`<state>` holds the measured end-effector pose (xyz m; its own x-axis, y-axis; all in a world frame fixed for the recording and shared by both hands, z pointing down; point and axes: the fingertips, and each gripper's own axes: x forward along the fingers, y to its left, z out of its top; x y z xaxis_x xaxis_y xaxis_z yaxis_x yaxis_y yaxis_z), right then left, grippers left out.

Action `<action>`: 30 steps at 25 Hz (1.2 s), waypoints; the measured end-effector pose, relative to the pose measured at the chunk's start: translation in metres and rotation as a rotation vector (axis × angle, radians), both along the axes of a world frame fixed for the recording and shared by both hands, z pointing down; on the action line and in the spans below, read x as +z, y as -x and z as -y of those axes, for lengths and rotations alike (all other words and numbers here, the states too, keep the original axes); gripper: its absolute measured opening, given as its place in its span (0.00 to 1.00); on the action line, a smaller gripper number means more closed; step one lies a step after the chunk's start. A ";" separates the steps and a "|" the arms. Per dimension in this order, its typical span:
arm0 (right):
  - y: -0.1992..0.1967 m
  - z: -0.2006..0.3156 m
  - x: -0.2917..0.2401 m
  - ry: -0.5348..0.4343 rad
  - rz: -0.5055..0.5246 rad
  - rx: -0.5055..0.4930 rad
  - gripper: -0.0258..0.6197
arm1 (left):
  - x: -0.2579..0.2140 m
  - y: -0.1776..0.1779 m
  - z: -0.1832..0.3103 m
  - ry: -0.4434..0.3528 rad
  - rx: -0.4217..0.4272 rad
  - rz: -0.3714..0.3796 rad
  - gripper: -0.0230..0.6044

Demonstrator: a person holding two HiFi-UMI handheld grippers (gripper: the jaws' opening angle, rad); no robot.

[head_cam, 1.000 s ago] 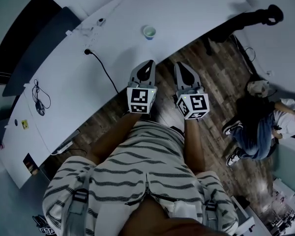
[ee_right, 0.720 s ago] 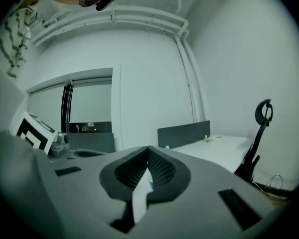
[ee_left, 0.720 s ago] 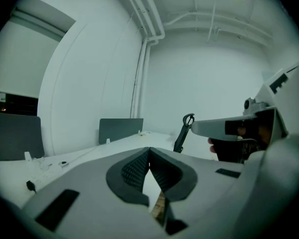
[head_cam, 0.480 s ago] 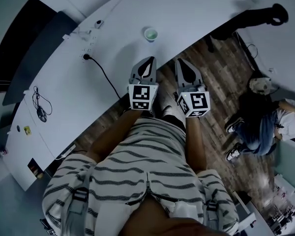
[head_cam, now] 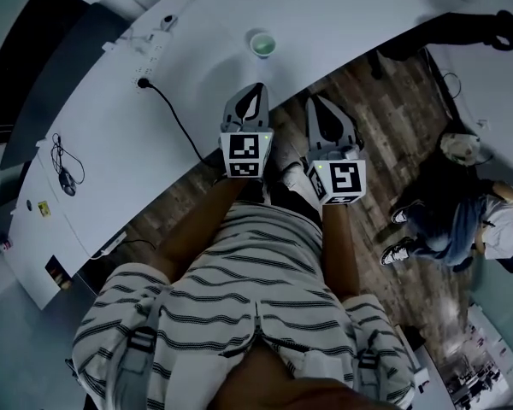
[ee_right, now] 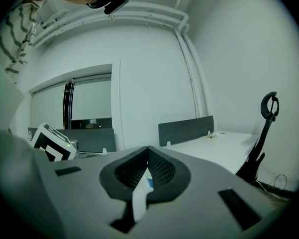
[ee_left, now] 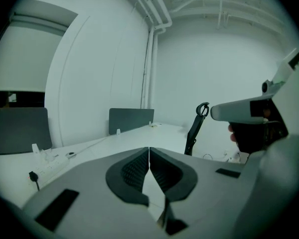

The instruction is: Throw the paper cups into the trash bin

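Observation:
One paper cup [head_cam: 261, 43], pale with a greenish inside, stands upright on the white table [head_cam: 342, 15] near its front edge. My left gripper [head_cam: 255, 92] is held in the air just short of that edge, below the cup, with its jaws shut and nothing between them. My right gripper [head_cam: 315, 102] hangs beside it over the wooden floor, also shut and empty. In the left gripper view the shut jaws [ee_left: 149, 149] point across the table. In the right gripper view the closed tips [ee_right: 148, 149] leave a slit lower down, where a bluish bit of something shows.
A power strip [head_cam: 147, 51] and a black cable [head_cam: 178, 120] lie on the table to the left of the cup. A black chair [head_cam: 462, 31] stands at the far right. A person [head_cam: 462, 220] sits on the floor at the right. Grey desk dividers [ee_right: 185, 126] stand behind.
Both grippers have moved forward toward the table edge, and the view has shifted with them. The cup has not moved on the table. Both pairs of jaws stay shut.

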<state>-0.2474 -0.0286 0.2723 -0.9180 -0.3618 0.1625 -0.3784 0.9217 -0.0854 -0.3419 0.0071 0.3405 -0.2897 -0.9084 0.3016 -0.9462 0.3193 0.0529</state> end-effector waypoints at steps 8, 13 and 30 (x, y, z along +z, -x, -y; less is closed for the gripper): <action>0.002 0.004 0.022 0.049 -0.019 -0.011 0.05 | 0.027 0.016 0.019 0.026 -0.052 -0.015 0.08; 0.001 0.001 0.041 0.075 -0.051 -0.015 0.05 | 0.040 0.019 0.029 0.031 -0.048 -0.038 0.08; -0.010 -0.012 0.083 0.140 -0.102 -0.004 0.05 | 0.100 0.048 0.051 0.071 -0.107 -0.085 0.29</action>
